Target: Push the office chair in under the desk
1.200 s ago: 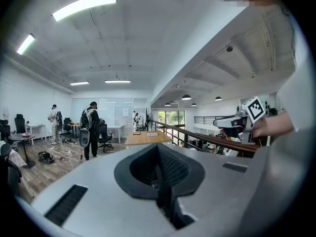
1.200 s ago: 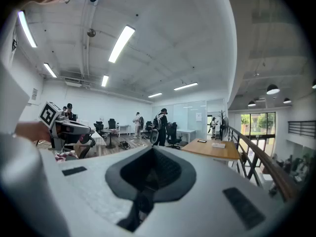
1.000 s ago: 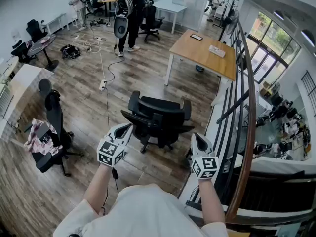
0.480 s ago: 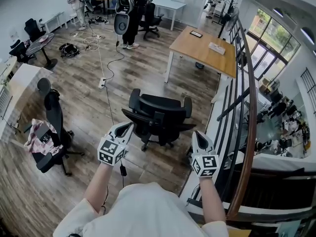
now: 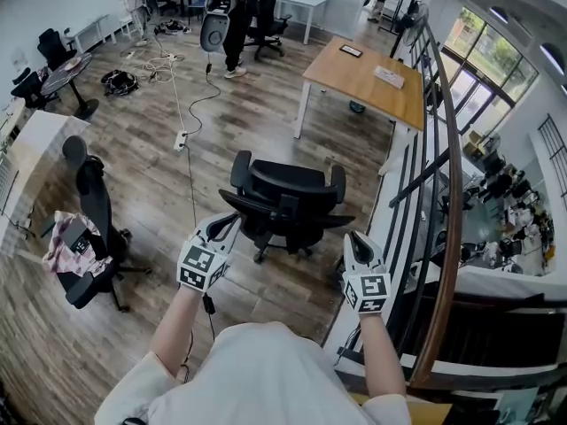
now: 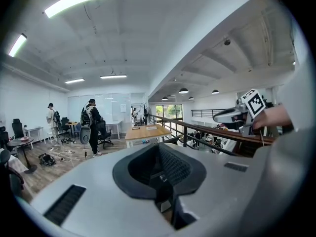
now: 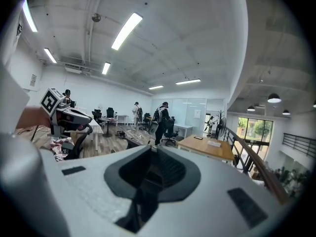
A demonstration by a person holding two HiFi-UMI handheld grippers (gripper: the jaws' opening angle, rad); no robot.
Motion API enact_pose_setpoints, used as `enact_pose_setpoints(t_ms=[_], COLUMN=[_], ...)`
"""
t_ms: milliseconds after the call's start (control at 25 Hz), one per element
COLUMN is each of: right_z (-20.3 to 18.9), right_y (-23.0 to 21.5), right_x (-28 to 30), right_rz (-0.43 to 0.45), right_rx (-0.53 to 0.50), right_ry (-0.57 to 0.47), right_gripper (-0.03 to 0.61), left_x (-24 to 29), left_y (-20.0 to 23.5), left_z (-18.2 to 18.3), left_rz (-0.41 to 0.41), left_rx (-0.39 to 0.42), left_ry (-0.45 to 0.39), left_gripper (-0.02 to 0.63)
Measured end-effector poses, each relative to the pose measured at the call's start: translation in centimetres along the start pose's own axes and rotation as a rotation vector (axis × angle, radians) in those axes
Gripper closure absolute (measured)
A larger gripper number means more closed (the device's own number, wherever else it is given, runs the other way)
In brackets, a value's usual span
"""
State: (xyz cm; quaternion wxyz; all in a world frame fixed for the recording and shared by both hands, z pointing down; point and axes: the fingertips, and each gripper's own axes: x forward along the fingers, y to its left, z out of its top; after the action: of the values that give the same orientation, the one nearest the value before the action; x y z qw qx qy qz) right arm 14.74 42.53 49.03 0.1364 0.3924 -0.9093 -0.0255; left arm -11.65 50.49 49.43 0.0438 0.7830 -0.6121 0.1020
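The black office chair (image 5: 285, 204) stands on the wood floor, away from the wooden desk (image 5: 363, 85) at the back right, its backrest turned toward me. My left gripper (image 5: 229, 224) is held just short of the chair's near left side, not touching it. My right gripper (image 5: 353, 238) hangs to the chair's right, also apart from it. Both grippers' jaws are opening by a narrow gap with nothing between them. The left gripper view shows the desk (image 6: 145, 131) ahead and the right gripper (image 6: 242, 113). The right gripper view shows the left gripper (image 7: 69, 115) and the desk (image 7: 207, 147).
A dark railing (image 5: 443, 193) runs along the right, close to my right arm. A second chair draped with cloth (image 5: 89, 228) stands at the left. A cable with a power strip (image 5: 182, 140) crosses the floor. People (image 5: 232, 16) stand at the far end among other furniture.
The scene has slid slightly up the head view as I shift. Both grippers keep nearly the same place in front of me, and the chair has not moved on the floor.
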Motion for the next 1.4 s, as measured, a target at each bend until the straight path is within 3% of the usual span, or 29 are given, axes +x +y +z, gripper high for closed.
enact_pose_setpoints(t_ms=[320, 560, 1400], right_z=[-1.1, -2.0, -6.7], right_y=[1.2, 2.3, 5.5], right_x=[0.6, 1.1, 4.1], right_rz=[-0.003, 0.0, 0.008], right_rx=[-0.015, -0.021, -0.186], right_ry=[0.04, 0.085, 0.249], right_gripper=[0.463, 0.404, 0.4], left_x=[0.2, 0.3, 1.4], left_y=[0.8, 1.5, 3.2], left_z=[-1.3, -2.2, -7.0], left_rz=[-0.023, -0.054, -0.126], left_rx=[0.024, 0.034, 0.148], left_ry=[0.029, 0.049, 0.178], left_gripper=[0.48, 0.431, 0.419])
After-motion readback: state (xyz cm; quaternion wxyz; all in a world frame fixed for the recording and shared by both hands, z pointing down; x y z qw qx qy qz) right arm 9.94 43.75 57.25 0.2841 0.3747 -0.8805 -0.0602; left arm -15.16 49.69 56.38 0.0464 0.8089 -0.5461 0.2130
